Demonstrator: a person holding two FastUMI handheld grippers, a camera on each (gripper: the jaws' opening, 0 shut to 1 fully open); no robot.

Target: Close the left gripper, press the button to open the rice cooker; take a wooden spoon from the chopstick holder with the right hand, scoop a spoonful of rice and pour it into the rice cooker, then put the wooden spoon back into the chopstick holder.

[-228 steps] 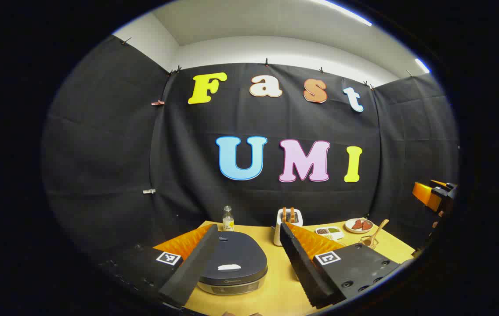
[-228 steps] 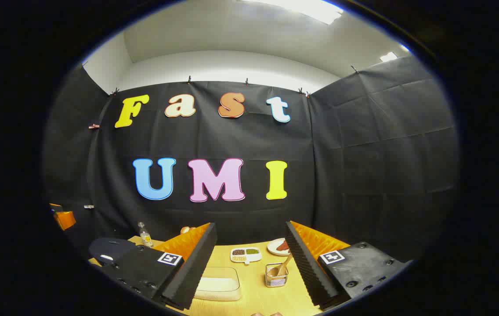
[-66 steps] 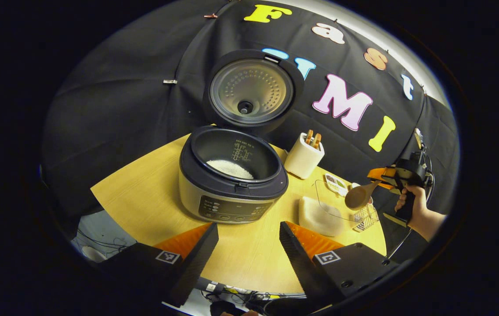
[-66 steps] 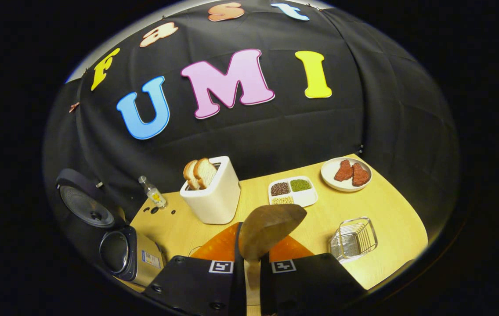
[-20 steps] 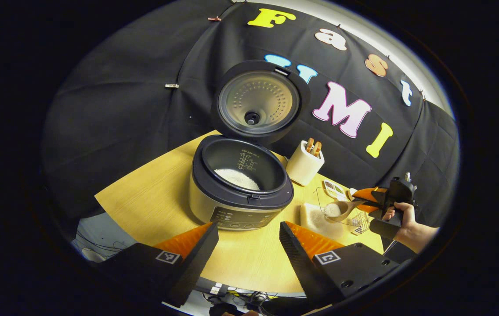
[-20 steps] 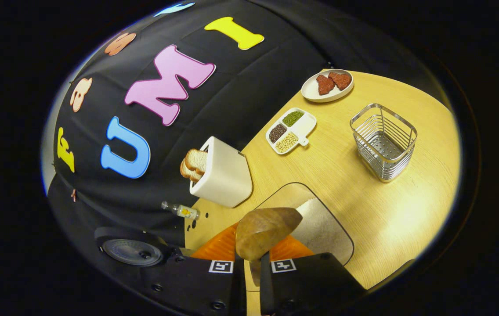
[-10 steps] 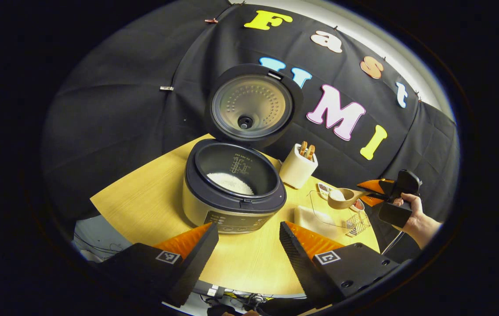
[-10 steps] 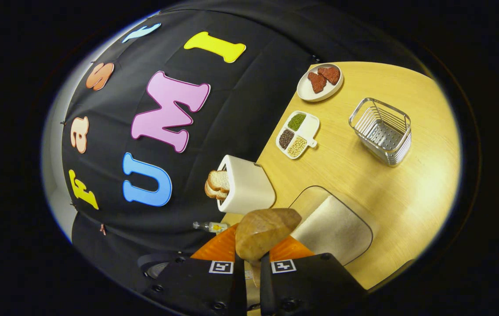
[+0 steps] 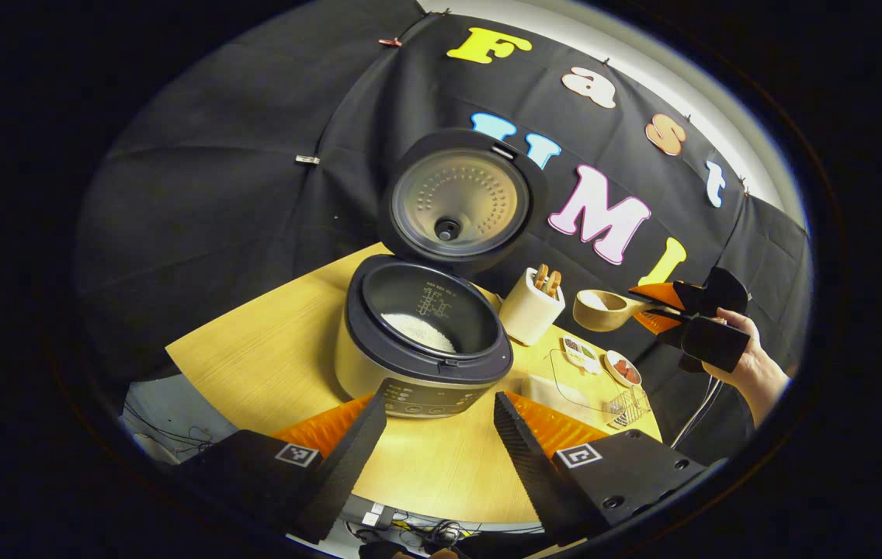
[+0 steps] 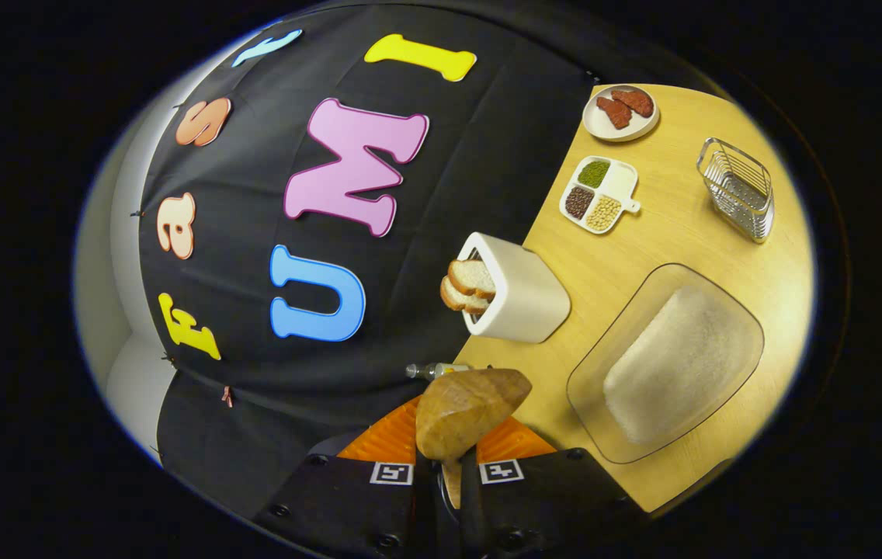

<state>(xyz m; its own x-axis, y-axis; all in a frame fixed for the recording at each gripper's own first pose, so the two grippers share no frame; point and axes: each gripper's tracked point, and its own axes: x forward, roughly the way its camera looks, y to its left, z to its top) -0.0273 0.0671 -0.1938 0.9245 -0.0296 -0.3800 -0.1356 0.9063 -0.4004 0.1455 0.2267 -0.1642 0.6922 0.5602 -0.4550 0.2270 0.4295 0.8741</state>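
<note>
The rice cooker [image 9: 421, 341] stands open on the yellow table, lid up, with white rice at the bottom of its pot. My left gripper [image 9: 439, 435] is open, held back from the cooker's front above the table edge. The right gripper [image 9: 647, 308], held by a hand, hangs high to the right of the cooker, shut on the handle of the wooden spoon [image 9: 600, 308], whose bowl carries rice. In the right gripper view the spoon's bowl [image 10: 470, 411] sits just past the gripper [image 10: 447, 473]. Below lie the clear rice container [image 10: 674, 365] and the empty wire chopstick holder [image 10: 737, 189].
A white toaster [image 10: 522, 295] with bread slices stands between the cooker and the rice container. Farther back sit a divided dish of beans [image 10: 598, 196], a plate of red meat pieces [image 10: 619, 112] and a small bottle [image 10: 437, 370] by the wall.
The right gripper has lifted the rice-filled spoon up out of the container and carried it higher and toward the cooker. The left gripper has stayed open in about the same place.
</note>
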